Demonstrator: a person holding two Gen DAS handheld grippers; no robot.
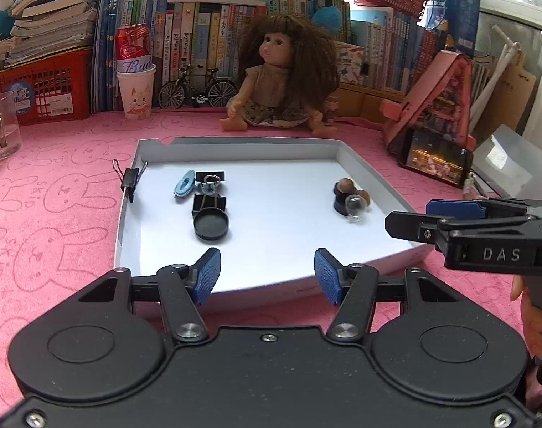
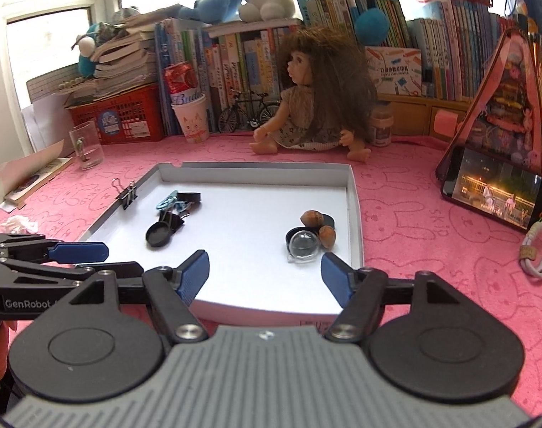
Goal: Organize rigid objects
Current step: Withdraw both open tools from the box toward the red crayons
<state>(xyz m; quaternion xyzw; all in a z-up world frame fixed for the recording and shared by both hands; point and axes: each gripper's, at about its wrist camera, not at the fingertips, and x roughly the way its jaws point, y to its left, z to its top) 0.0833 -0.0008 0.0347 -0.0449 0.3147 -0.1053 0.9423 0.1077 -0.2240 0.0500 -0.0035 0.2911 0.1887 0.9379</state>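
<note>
A white shallow tray [image 1: 235, 149] [image 2: 352, 192] lies on the pink cloth. Its left part holds a black round lid [image 1: 211, 227] [image 2: 158, 234], black binder clips [image 1: 209, 202] [image 2: 173, 219] and a light blue clip [image 1: 184, 183] [image 2: 167, 202]. Another binder clip [image 1: 132, 180] [image 2: 127, 194] grips the left rim. Its right part holds brown nuts [image 1: 345, 187] [image 2: 311, 218], a clear ball [image 1: 356, 206] [image 2: 304, 246] and a black cap [image 1: 342, 204] [image 2: 295, 233]. My left gripper [image 1: 267, 274] [image 2: 82, 253] is open and empty at the front edge. My right gripper [image 2: 265, 273] [image 1: 427, 219] is open and empty too.
A doll [image 1: 281, 82] [image 2: 313, 107] sits behind the tray. A phone [image 1: 434, 160] [image 2: 495, 196] leans on a pink stand at the right. A glass mug [image 1: 1, 128] [image 2: 87, 144], a paper cup [image 1: 137, 91] and a red crate [image 1: 39, 89] stand at the left. Books line the back.
</note>
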